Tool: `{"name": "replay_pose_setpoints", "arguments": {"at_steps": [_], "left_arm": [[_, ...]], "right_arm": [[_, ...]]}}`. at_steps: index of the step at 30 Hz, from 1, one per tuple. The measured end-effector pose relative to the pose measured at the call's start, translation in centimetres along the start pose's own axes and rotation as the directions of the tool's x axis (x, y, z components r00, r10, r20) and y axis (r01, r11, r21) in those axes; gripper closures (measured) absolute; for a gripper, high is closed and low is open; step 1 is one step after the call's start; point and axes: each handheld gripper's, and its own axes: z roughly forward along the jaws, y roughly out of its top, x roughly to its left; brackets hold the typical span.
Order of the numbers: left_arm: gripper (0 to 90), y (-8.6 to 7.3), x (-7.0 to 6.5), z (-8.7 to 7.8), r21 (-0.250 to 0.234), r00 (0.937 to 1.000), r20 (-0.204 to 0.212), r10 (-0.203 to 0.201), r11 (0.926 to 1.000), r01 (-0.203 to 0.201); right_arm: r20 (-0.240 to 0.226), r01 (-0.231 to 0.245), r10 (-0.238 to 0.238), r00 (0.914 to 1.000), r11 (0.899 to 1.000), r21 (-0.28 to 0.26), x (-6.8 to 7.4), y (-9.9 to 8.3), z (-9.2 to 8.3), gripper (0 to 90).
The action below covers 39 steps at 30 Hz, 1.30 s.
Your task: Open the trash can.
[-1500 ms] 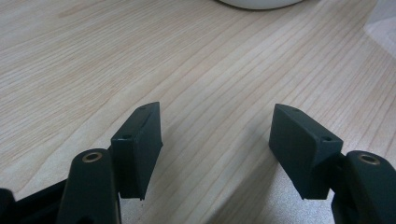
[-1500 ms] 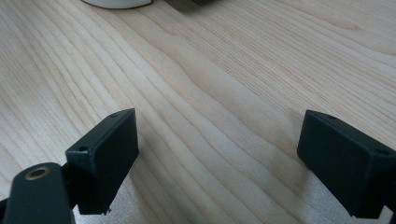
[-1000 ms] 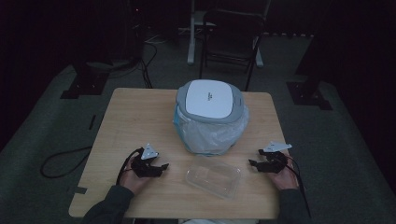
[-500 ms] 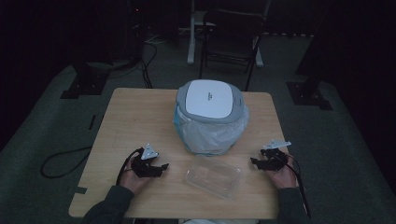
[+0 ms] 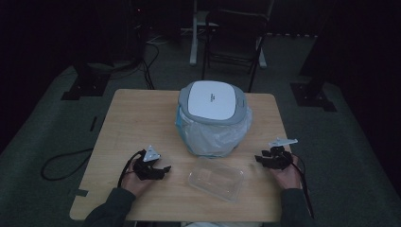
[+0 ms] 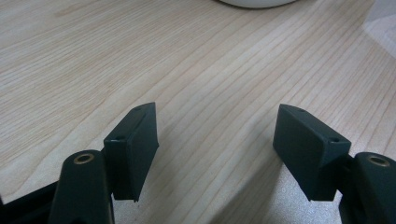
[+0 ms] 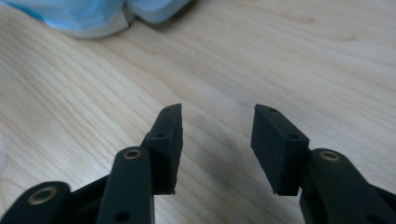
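A small bin with a white and grey lid [image 5: 212,100] and a pale blue liner bag [image 5: 213,135] stands on the wooden table [image 5: 137,123]. A clear plastic container [image 5: 216,178] lies flat in front of it. My left gripper [image 5: 163,170] rests low on the table to the container's left, jaws wide apart over bare wood [image 6: 215,121]. My right gripper [image 5: 259,159] sits to the container's right; its jaws have just been closing and stand partly apart with nothing between them [image 7: 217,128]. The bin's bag [image 7: 88,16] shows at the top of the right gripper view.
A dark folding chair [image 5: 236,38] and a metal stand [image 5: 195,33] are behind the table. Black stand bases [image 5: 80,87] [image 5: 312,92] sit on the grey floor at either side. A cable [image 5: 61,163] loops on the floor by the table's left edge.
The right gripper's jaws have narrowed. Both hands stay about where they were, and the bin and container have not moved.
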Motion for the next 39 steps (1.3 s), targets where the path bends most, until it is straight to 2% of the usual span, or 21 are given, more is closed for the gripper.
{"name": "replay_pose_setpoints", "arguments": {"at_steps": [4,5,17,20,23,26,29,39], "left_arm": [[30.9,0.0,0.0,0.0,0.002,1.0000,0.001,0.005,1.0000,-0.005],[30.9,0.0,0.0,0.0,0.002,1.0000,0.001,0.005,1.0000,-0.005],[30.8,0.0,0.0,0.0,0.000,1.0000,0.003,0.002,1.0000,-0.002],[30.8,0.0,0.0,0.0,-0.001,1.0000,0.005,-0.002,1.0000,0.002],[30.8,0.0,0.1,0.0,-0.004,0.9999,0.012,-0.009,1.0000,0.009],[30.8,0.0,0.2,0.0,-0.005,0.9998,0.014,-0.011,0.9999,0.011],[30.7,0.0,0.1,0.0,-0.004,0.9999,0.011,-0.008,1.0000,0.008],[30.7,0.0,0.1,0.0,-0.002,1.0000,0.006,-0.002,1.0000,0.002]], "right_arm": [[0.007,-0.006,0.006,1.0000,1.000,-0.006,0.0,0.5,-0.6,54.8],[0.003,-0.011,0.011,0.9999,1.000,-0.023,0.0,0.8,-0.9,54.9],[-0.014,-0.045,0.044,0.9989,0.997,-0.058,-0.3,2.6,-2.2,52.7],[-0.015,-0.043,0.042,0.9990,0.997,-0.066,-0.3,3.1,-2.5,53.0],[-0.026,-0.028,0.026,0.9993,0.996,-0.082,-0.1,4.2,-3.2,58.2],[-0.026,-0.023,0.021,0.9994,0.996,-0.085,0.0,4.8,-3.5,59.7],[-0.011,-0.003,0.002,0.9999,0.995,-0.097,0.4,6.1,-4.0,61.9],[-0.003,0.001,-0.001,1.0000,0.991,-0.134,0.6,8.4,-5.6,62.8]]}}
